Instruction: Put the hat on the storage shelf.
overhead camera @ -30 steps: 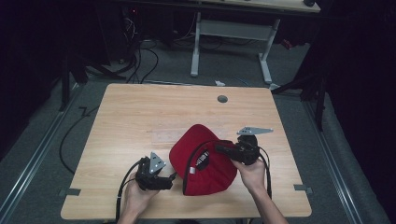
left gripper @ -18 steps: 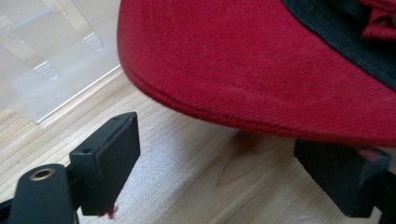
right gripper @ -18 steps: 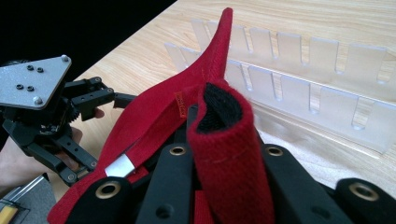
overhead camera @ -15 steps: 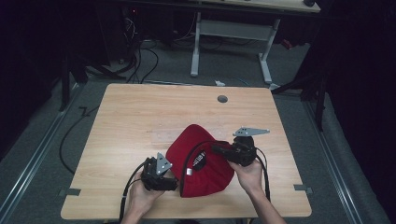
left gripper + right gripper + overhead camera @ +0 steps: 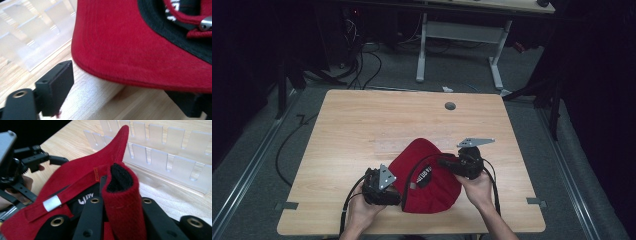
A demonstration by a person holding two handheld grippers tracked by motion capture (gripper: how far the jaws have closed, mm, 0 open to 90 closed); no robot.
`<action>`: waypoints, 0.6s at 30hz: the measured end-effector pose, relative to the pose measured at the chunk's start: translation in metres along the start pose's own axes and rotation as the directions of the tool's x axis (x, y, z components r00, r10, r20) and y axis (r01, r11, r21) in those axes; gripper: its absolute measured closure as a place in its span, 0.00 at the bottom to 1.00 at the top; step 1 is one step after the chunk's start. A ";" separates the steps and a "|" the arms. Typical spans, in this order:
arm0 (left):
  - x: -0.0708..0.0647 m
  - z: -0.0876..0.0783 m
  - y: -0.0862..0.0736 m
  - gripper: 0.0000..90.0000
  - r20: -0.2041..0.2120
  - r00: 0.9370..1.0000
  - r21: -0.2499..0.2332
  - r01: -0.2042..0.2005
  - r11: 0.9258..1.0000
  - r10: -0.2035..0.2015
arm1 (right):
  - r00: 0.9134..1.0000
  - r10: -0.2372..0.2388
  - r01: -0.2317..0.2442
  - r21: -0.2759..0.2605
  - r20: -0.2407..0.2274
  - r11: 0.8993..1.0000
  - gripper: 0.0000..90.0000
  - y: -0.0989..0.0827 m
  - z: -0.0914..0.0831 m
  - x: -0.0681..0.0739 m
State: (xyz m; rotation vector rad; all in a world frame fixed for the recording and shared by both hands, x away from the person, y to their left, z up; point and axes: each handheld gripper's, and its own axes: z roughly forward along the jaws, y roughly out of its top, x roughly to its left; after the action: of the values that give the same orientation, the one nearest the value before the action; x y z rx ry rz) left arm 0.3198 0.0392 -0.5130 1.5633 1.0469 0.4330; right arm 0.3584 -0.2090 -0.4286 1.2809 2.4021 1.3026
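On the wooden table [image 5: 362,125], the right gripper [image 5: 447,163] pinches a red cap's [image 5: 432,185] rim fold. The left gripper [image 5: 120,95] stands wide, its jaws flanking the brim without touching.

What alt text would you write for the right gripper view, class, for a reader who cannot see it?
The right gripper is shut on a folded edge of a red cap, red outside with a black lining, pinched between its black jaws. Behind the cap, a clear slotted rack lies on the wooden table. At left, the left gripper reaches toward the cap's edge.
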 end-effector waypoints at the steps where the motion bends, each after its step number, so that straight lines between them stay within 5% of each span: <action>1: 0.000 0.000 0.000 0.14 0.001 1.000 0.002 -0.003 1.000 0.003 | 1.000 0.003 -0.003 0.003 -0.001 1.000 0.91 -0.001 0.000 0.000; 7: -0.003 -0.003 0.001 0.17 0.017 1.000 -0.025 -0.015 1.000 0.016 | 1.000 0.024 -0.024 0.030 -0.002 0.999 0.91 -0.006 0.002 -0.003; 11: -0.007 -0.007 0.004 0.22 0.012 0.998 -0.078 -0.057 0.995 0.058 | 1.000 0.015 -0.015 0.064 0.000 0.998 0.91 -0.009 0.006 -0.001; 18: -0.008 -0.011 0.006 0.36 0.015 0.995 -0.066 -0.100 0.993 0.101 | 0.999 0.027 -0.025 0.072 -0.021 0.997 0.90 -0.015 0.010 0.002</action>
State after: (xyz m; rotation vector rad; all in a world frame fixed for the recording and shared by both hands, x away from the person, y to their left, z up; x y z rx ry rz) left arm 0.3096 0.0396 -0.5024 1.5634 0.9340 0.5164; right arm 0.3526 -0.2050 -0.4449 1.3269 2.4770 1.2545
